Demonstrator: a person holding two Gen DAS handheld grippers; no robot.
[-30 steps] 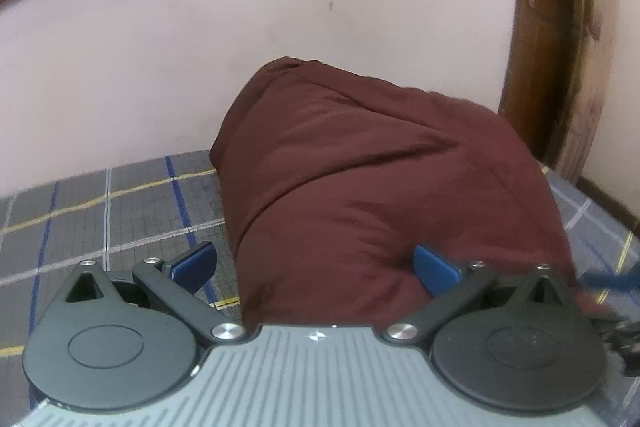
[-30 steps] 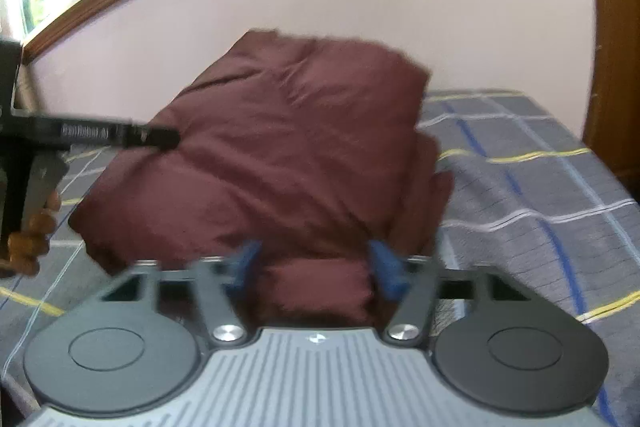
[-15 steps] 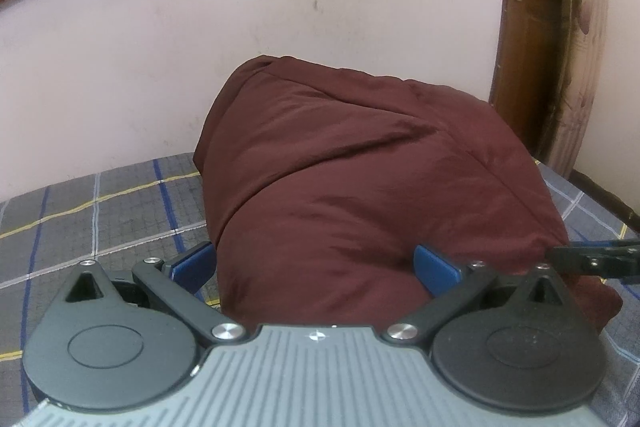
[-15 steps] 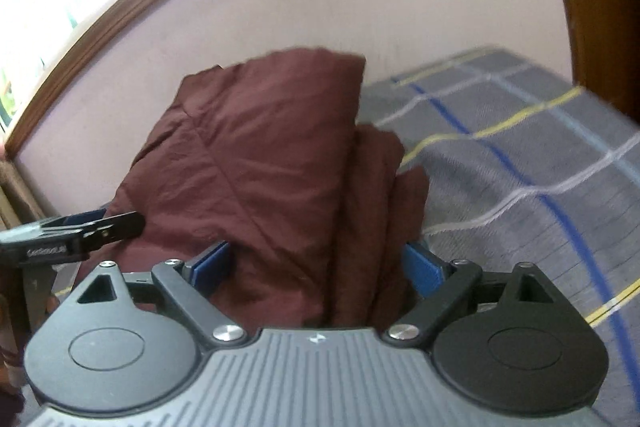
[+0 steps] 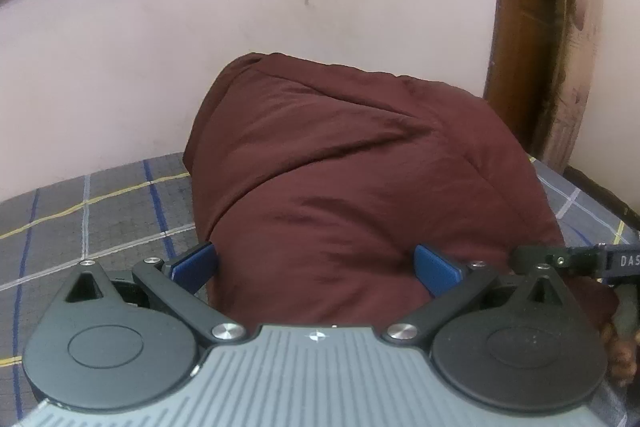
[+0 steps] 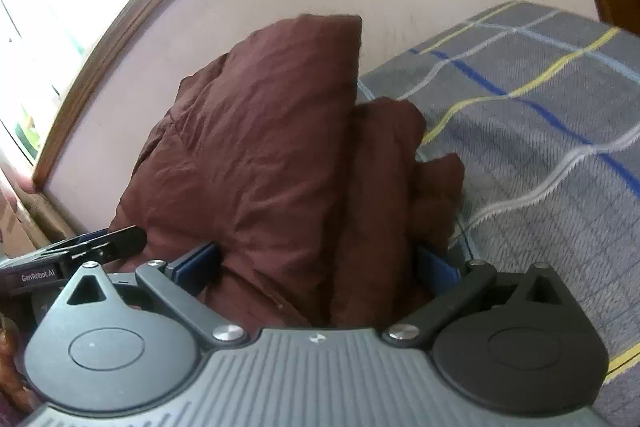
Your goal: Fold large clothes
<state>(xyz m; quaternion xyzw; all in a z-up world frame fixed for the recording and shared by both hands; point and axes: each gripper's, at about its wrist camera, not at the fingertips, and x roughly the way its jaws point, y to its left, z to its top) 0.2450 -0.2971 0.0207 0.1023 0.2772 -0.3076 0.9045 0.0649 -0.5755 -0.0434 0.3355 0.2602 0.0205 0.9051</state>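
Left wrist view: left hand-held gripper (image 5: 316, 263) spread wide around the folded maroon garment (image 5: 360, 179) on the plaid bed (image 5: 100, 211); right hand-held gripper (image 6: 316, 263) likewise straddles its edge, apparently to steady the bundle.

The near edge of the maroon garment (image 5: 360, 187) was hidden behind the left gripper (image 5: 316, 269) housing, so contact between the blue pads (image 5: 194, 263) and the cloth could not be confirmed. In the right wrist view, the right gripper (image 6: 318, 267) pad (image 6: 434, 265) on the right side was largely buried in folds. The other tool (image 5: 576, 261) was cut off by the frame edge. The plaid bedcover (image 6: 540, 131) under the garment was concealed. The window (image 6: 24, 27) was overexposed.
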